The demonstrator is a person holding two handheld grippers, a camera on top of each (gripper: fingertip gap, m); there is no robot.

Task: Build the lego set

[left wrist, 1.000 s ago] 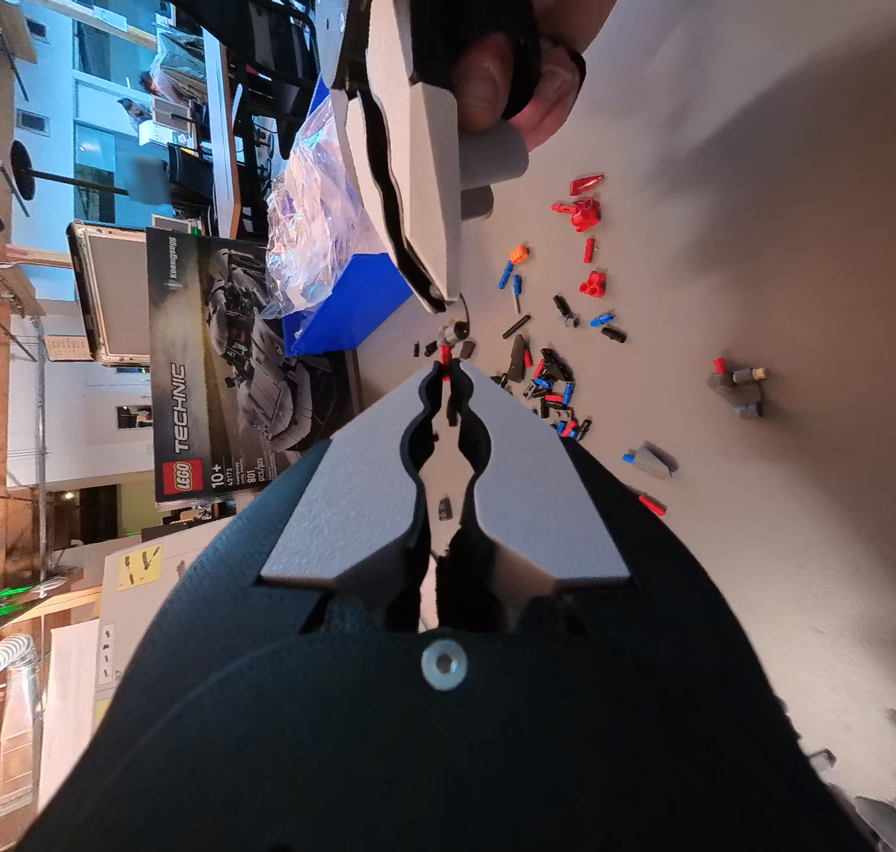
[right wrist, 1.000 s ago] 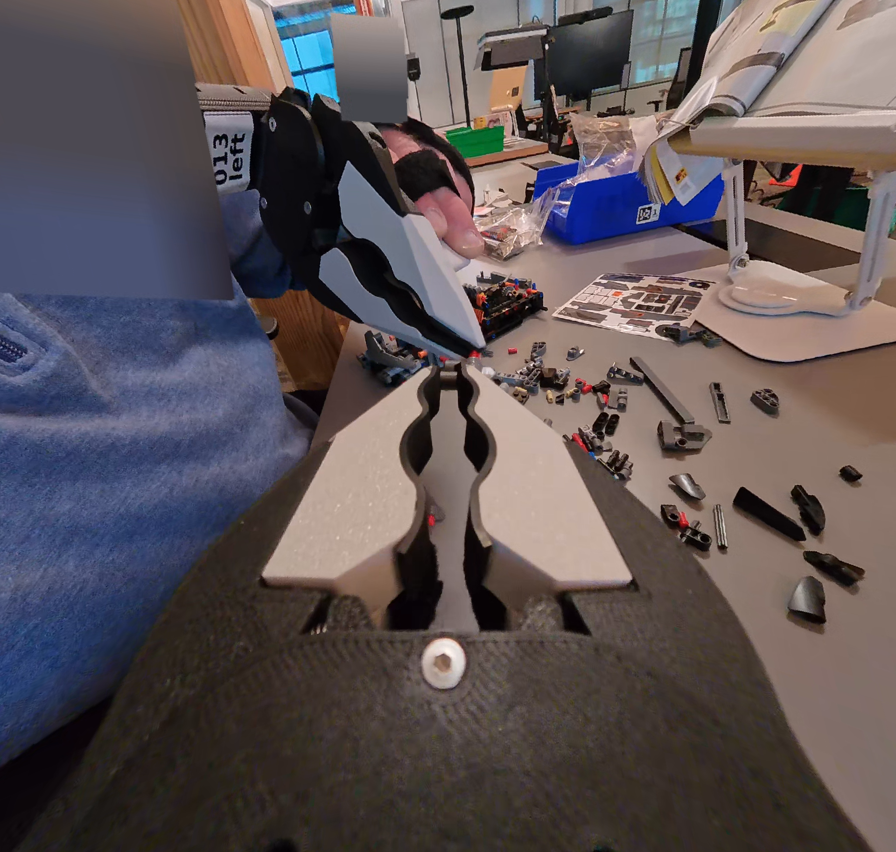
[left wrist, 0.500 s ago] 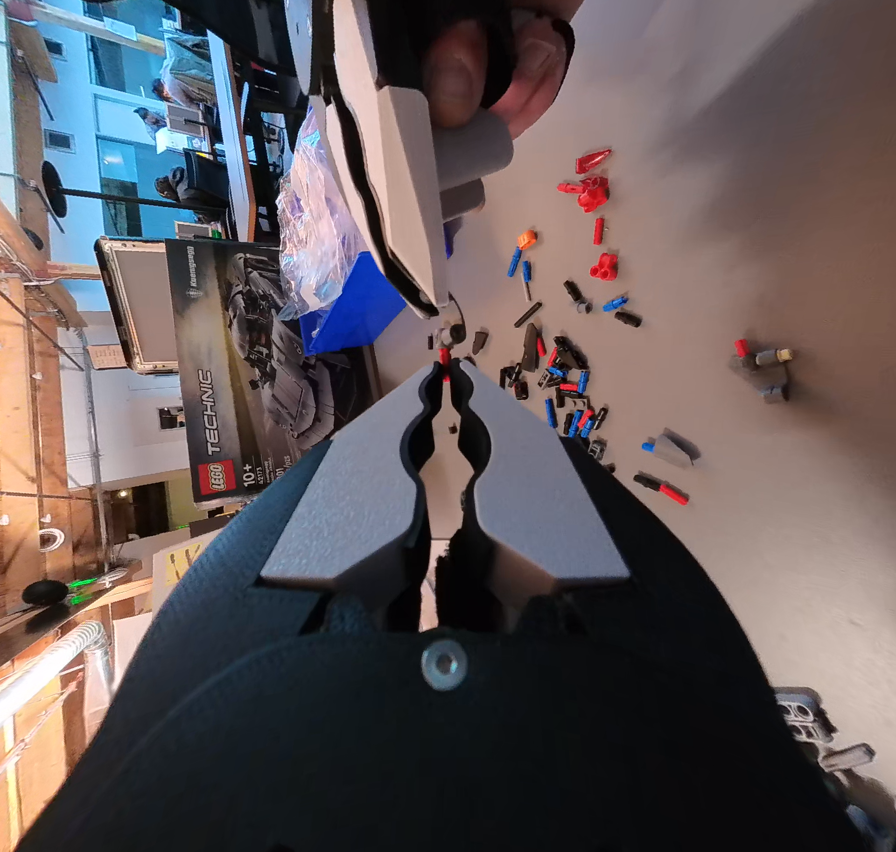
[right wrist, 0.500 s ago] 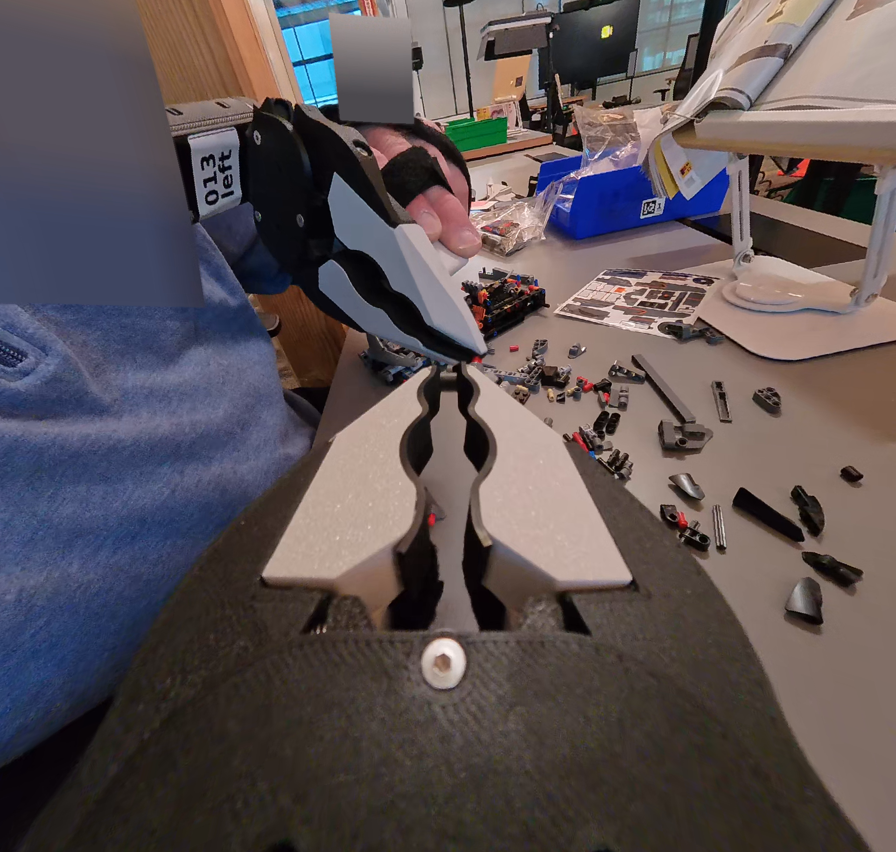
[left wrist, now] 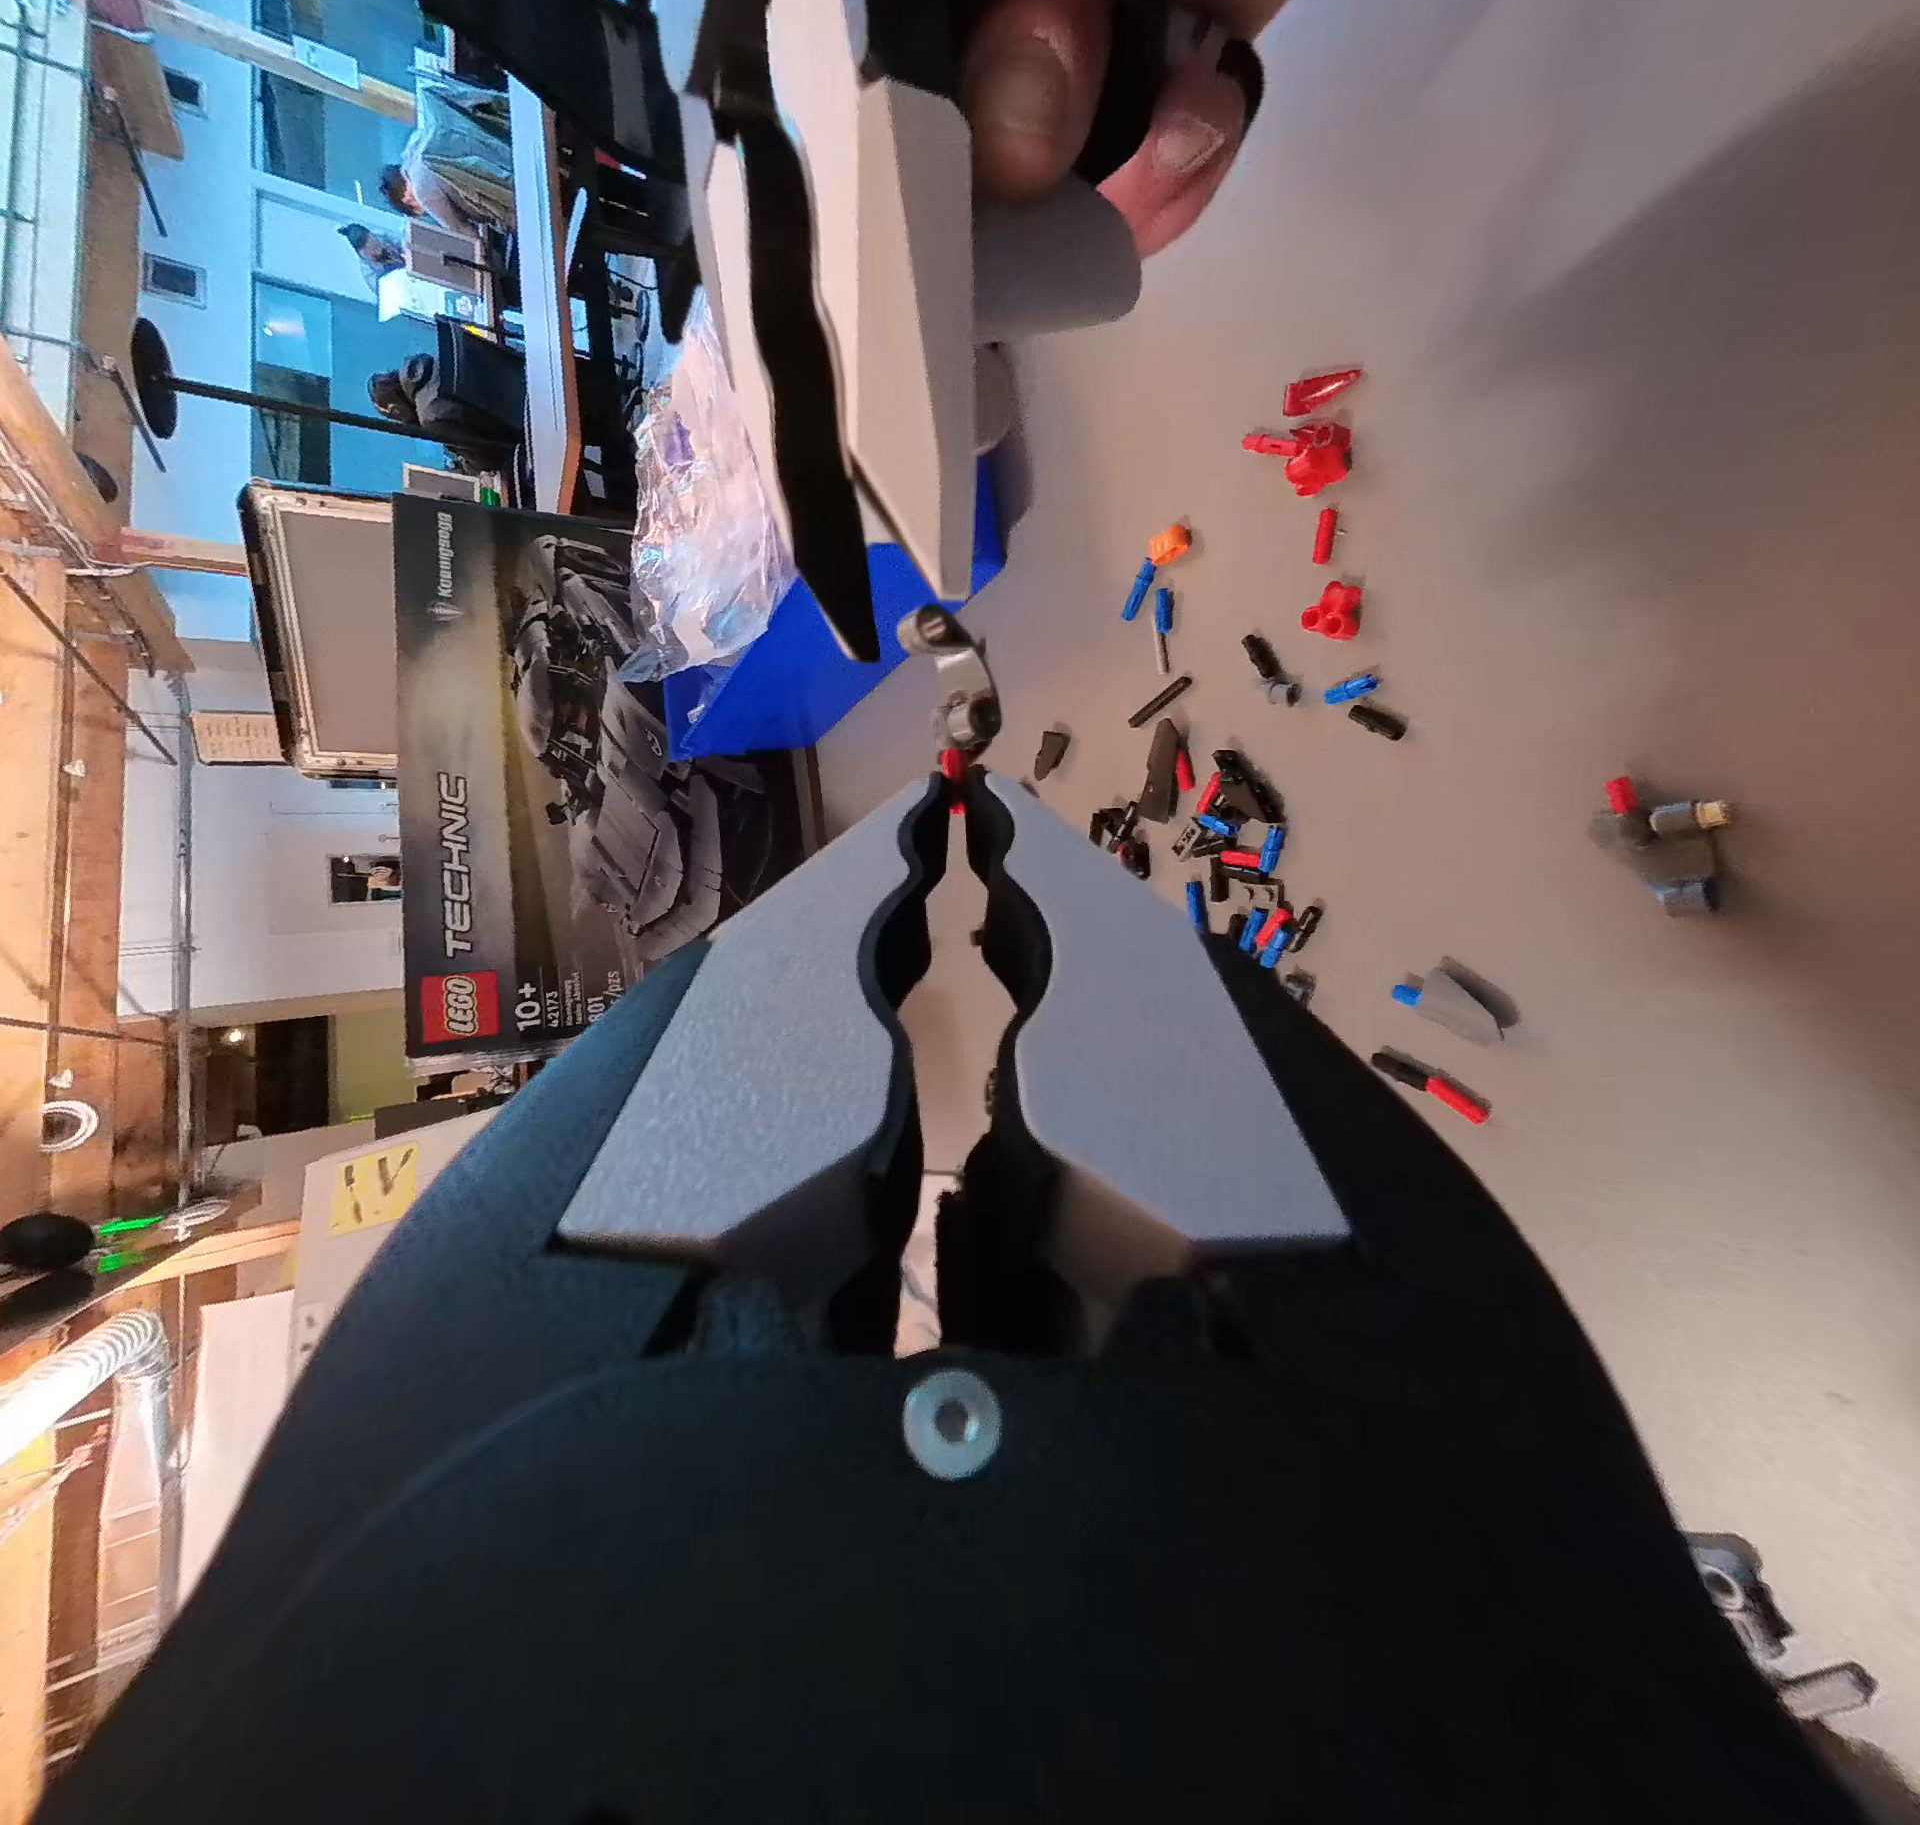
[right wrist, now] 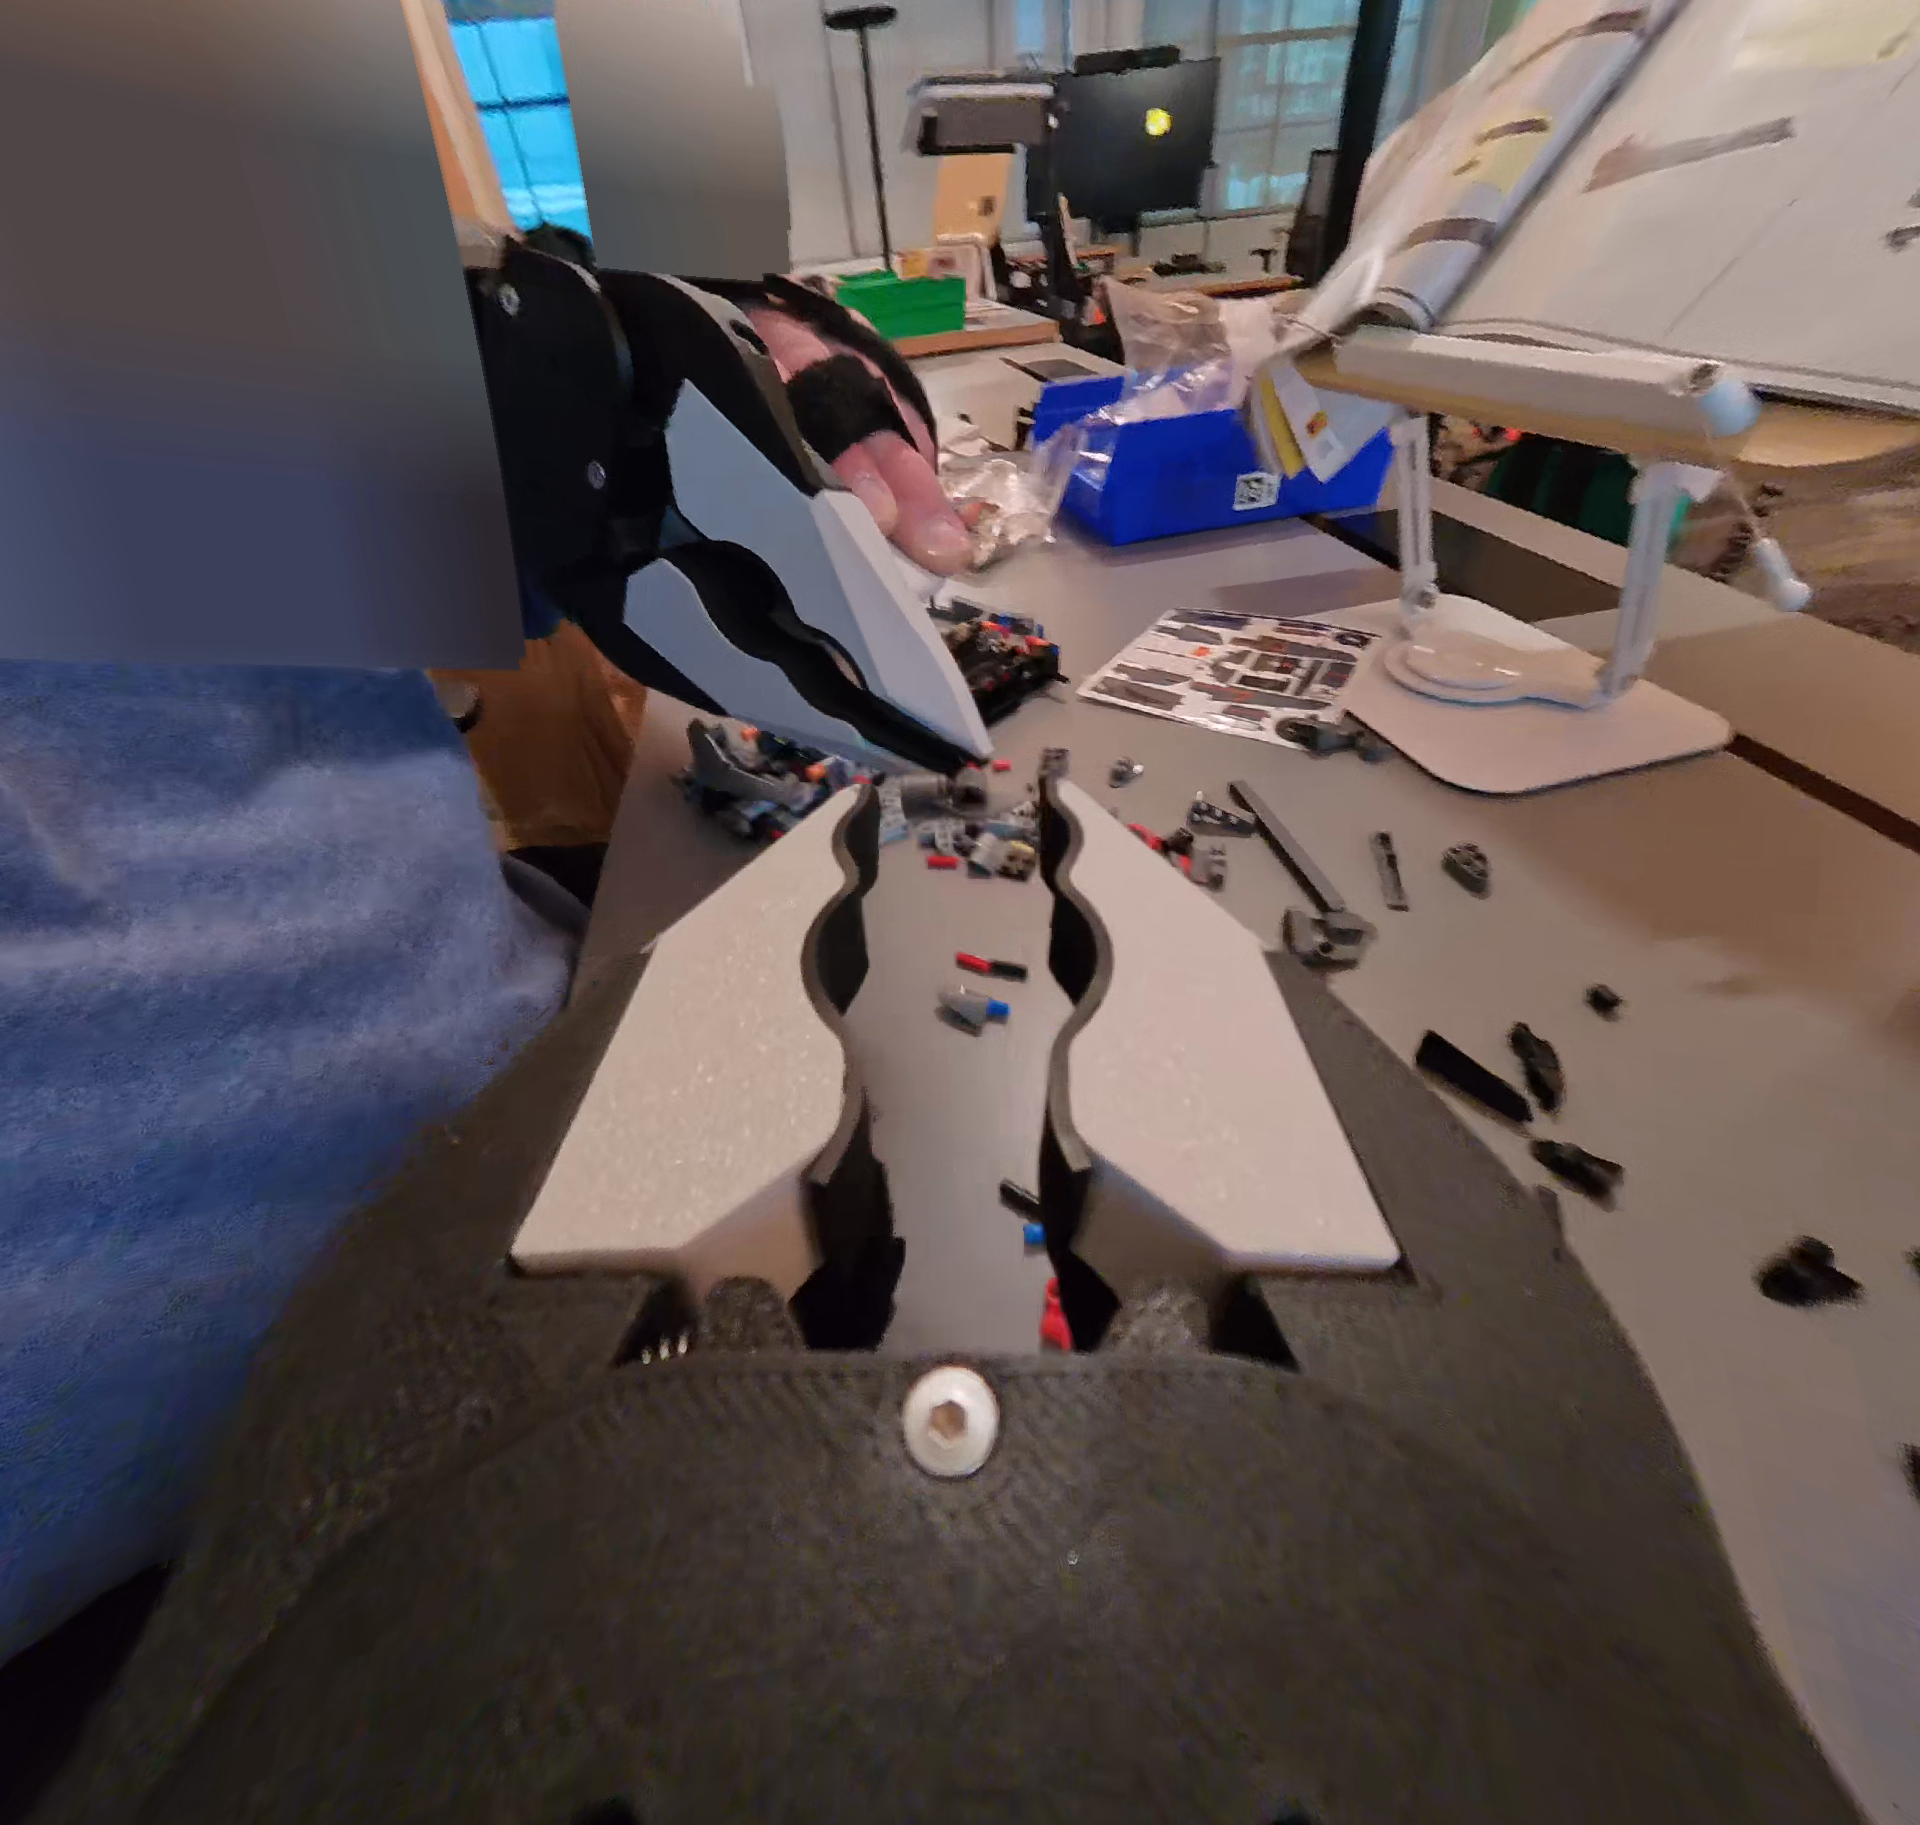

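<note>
My left gripper is shut on a small red pin, and both pads press on it. A grey connector piece sits on the pin's free end, held above the table. My right gripper is open, and nothing is between its pads. In the left wrist view the right gripper comes in from the top, its spread fingertips just beside the connector's far end. In the right wrist view the left gripper reaches in from the upper left with the grey connector at its tip.
Loose red, blue and black pieces lie scattered on the grey table. The set's box, a blue bin, a sticker sheet, a manual on a stand and part-built assemblies stand around. The tips of both grippers are at nearly the same place.
My right gripper has opened and let go of the grey connector, which stays on the red pin. The left gripper stays shut on the pin.
</note>
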